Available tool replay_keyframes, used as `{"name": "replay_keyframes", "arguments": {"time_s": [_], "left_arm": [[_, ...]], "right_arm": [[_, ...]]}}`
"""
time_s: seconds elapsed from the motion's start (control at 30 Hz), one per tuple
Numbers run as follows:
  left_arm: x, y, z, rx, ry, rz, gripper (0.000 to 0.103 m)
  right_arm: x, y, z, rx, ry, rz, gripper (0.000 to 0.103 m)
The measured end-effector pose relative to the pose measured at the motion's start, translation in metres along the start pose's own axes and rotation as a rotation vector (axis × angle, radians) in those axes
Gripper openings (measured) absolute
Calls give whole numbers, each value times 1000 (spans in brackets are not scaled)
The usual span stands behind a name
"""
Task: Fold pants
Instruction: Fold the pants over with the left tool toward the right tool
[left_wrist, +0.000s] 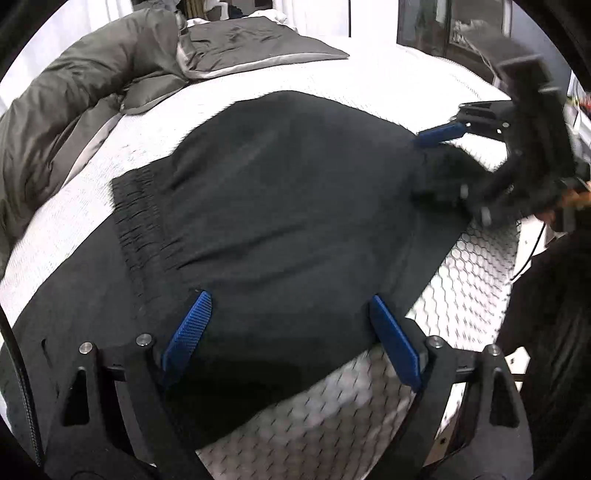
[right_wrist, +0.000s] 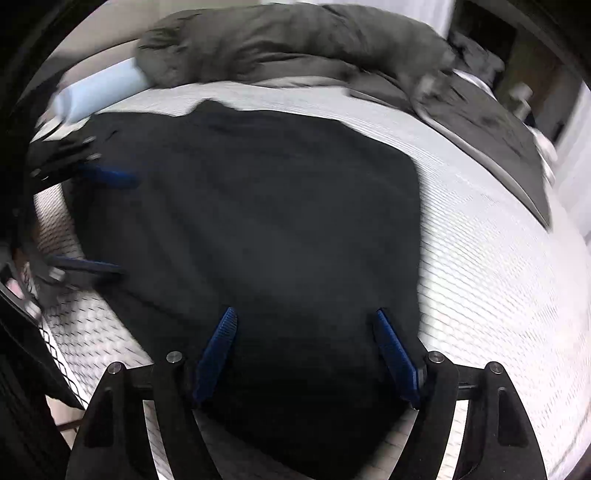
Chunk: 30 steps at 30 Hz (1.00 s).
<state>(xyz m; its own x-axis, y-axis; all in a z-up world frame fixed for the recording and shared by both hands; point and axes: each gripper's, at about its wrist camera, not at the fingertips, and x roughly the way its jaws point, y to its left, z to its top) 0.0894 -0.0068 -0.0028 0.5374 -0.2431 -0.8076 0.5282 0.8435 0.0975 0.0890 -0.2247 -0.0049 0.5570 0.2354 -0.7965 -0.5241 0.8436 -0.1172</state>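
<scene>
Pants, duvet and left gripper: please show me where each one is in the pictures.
pants (left_wrist: 295, 206): left wrist view, middle of the black fabric.
duvet (left_wrist: 74, 99): left wrist view, grey bunched part at the left.
left gripper (left_wrist: 291, 332): left wrist view, gap between its open blue fingers.

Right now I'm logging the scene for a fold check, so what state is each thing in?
Pants: black, spread flat on the mattress, elastic waistband showing, partly folded.
Left gripper: open, fingers wide over the pants' near edge, gripping nothing.
Right gripper: open, fingers wide over the fabric, gripping nothing.
Grey duvet: bunched up at the mattress's far side.
Mattress: bare, white quilted top.
</scene>
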Motion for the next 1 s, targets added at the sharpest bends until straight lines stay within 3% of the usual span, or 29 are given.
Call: {"name": "replay_keyframes", "arguments": {"time_s": [0.07,0.17,0.23,0.3,0.37,0.47,0.53,0.67,0.73,0.77,0.87,0.93,1.0], "left_arm": [[-18,12,-7,-37,-28,34,87],[-60,54,-17,-207,-135,66,87],[-83,80,-32,-337,-188,115,88],[-106,114,-57,-524,-238,189,93],[-123,148,-86,-727,-267,230,94],[-135,193,-142,-1039,-262,223,93],[-135,213,-175,-1193,-240,189,93],[-122,237,-204,-1286,-247,155,93],[-116,249,-204,-1292,-256,182,92],[-112,254,-201,-1286,-253,216,82],[-97,271,-191,-1304,-213,344,14],[-96,278,-186,-1303,-235,369,7],[-109,268,-162,-1210,-278,428,2]], "right_arm": [[-5,-20,-3,32,16,-76,78],[-14,-43,-9,150,-17,-7,78],[-27,-47,-4,193,-93,26,79],[-39,-47,0,233,-164,69,88],[-50,-39,3,255,-215,102,89],[-44,-27,16,234,-211,114,89],[-44,-23,16,223,-194,112,89],[-45,-17,13,200,-187,109,89],[-44,-19,14,197,-193,109,89],[-42,-20,14,200,-195,112,89],[-40,-22,13,205,-192,114,89],[-38,-23,12,203,-185,111,89],[-36,-24,12,206,-181,108,89]]}}
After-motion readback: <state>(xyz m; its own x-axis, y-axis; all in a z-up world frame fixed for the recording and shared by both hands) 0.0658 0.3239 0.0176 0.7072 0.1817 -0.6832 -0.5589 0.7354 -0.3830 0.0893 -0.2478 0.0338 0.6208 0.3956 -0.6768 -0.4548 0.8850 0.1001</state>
